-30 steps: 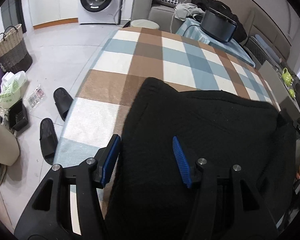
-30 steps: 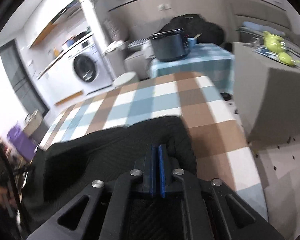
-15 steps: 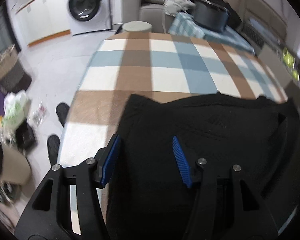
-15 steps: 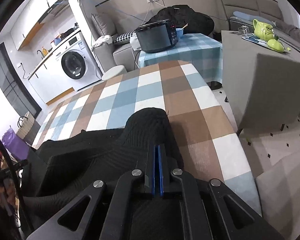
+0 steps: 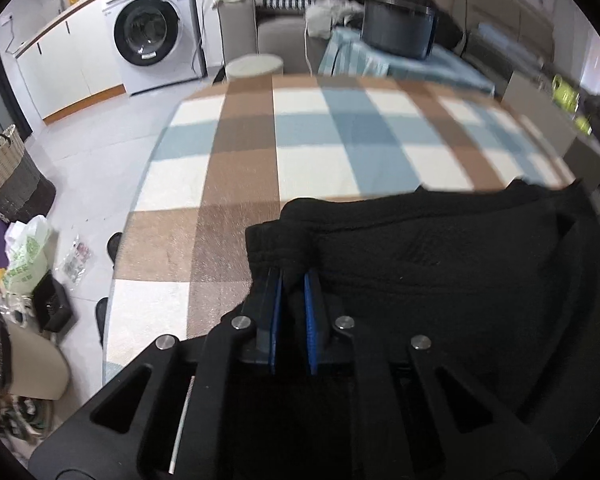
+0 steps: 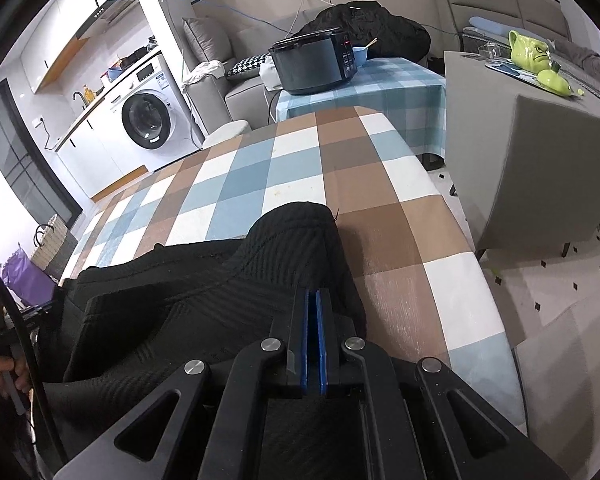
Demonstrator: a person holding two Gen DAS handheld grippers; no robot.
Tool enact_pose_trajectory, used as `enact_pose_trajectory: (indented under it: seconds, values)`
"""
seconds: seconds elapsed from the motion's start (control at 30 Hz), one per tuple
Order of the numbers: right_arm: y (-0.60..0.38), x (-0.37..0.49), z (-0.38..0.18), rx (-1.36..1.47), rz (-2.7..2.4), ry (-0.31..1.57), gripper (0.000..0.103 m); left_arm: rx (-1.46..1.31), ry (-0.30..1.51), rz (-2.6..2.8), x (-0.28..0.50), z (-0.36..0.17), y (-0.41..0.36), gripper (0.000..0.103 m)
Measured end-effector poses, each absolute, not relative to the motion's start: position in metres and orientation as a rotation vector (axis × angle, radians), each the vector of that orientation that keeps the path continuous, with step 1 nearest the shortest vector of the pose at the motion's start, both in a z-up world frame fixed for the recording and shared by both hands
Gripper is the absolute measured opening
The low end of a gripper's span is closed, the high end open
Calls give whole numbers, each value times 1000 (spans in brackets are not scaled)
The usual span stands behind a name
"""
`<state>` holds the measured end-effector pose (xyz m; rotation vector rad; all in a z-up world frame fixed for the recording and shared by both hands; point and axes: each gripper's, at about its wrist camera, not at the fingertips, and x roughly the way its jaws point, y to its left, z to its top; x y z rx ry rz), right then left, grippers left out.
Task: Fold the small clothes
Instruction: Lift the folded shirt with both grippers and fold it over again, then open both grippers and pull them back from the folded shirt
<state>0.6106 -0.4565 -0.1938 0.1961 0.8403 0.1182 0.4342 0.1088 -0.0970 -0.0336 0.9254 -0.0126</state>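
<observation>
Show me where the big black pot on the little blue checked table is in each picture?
Left wrist view: the round black cooker pot sits at the top, right of centre, beyond the plaid table's far end.
Right wrist view: the same pot is at the top, near the middle.
Shared landmark: the white front-loading washing machine, left of the pot in both.

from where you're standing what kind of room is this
Probably a small home's combined living and laundry area: a washing machine under a counter, a grey sofa, and a rice cooker beyond the checked table.
</observation>
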Motion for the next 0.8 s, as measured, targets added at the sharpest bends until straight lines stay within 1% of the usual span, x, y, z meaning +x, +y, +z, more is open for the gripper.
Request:
enact_pose_trajectory:
  seconds: [0.2,0.27,0.37,0.43,0.8]
  values:
    - [-456,615,-200,180,92,870,2,-173,839,-58,417,-70,132,6]
    - [-457,618,-204,176,69,886,2,-199,820,-57,413,-63,137,3]
    - [-461,620,-210,174,31,920,3,-211,782,-26,407,-53,149,2]
    - [-465,620,-211,199,38,921,3,-234,778,-20,408,-50,159,2]
    - [-459,623,-211,152,47,951,3,-347,720,50,407,-45,200,1]
